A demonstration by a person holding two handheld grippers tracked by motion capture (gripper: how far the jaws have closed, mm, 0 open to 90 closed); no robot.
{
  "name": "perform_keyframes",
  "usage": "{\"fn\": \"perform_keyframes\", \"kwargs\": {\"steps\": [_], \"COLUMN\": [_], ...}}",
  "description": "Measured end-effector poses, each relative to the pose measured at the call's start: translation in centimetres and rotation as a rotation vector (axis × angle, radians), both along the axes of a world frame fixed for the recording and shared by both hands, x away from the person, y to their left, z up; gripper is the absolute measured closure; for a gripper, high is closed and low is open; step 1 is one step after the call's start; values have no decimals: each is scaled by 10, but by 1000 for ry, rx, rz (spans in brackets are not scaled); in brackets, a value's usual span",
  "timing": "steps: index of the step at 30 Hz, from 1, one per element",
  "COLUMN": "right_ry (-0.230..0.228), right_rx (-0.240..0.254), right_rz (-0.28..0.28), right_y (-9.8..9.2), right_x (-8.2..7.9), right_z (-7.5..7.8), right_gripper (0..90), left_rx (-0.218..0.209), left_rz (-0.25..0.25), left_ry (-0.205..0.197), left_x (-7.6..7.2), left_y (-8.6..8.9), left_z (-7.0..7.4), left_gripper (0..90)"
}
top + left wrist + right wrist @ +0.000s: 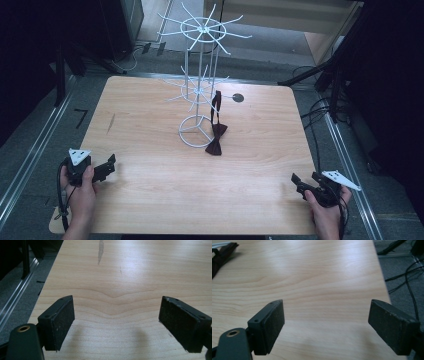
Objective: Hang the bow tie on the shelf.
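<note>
While both claws rest released near the surface's (150,200) front corners, the dark red bow tie (216,140) hangs by its strap from the white wire rack (197,90) at centre, its long axis upright, bow lowest, touching the wood. The left claw (111,162) and right claw (296,181) grip nothing.

Setting: a lab-type recording bay. A bare light-wood table (150,200) stands on grey carpet, dark curtains or panels closing both sides. Metal floor rails (30,155) run along the table's edges; in the left gripper view a rail lies left of the left jaw, beyond the table edge. Black cables (407,282) trail over the carpet beyond the right jaw in the right gripper view. Black stand legs (310,75) sit by the far corners.
</note>
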State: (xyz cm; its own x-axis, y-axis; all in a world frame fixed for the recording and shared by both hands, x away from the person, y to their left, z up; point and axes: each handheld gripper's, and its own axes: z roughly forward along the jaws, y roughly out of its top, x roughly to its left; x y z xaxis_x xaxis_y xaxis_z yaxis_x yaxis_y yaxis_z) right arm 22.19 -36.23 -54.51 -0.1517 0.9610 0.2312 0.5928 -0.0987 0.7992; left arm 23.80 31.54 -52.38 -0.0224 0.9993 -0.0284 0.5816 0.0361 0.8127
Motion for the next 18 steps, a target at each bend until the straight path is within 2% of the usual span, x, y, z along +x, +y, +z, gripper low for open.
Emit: {"fn": "perform_keyframes", "kwargs": {"steps": [4,5,8,10,12,15,18], "right_ry": [-7,-6,-7,-10,-11,-15,-15], "right_rx": [3,10,13,11,-3,-8,-16], "right_rz": [-26,-28,-30,-27,-21,-15,-17], "right_y": [-10,-12,-13,-12,-10,-9,-8], "right_x": [-9,-10,-13,-13,-12,-13,-12], "right_z": [-1,-2,-3,-4,-4,-3,-1], "right_gripper": [144,144,144,143,144,144,143], "left_rx": [15,12,-9,-19,-22,-51,-38], "left_rz": [-10,-9,7,0,-28,-44,-50], "left_ry": [3,0,28,32,28,19,28], "left_x": [-2,-3,-7,-12,-17,-20,-16], "left_y": [-1,-1,3,5,10,15,14], "left_z": [0,0,-1,-1,-1,0,0], "left_gripper": [141,141,142,142,140,136,138]}}
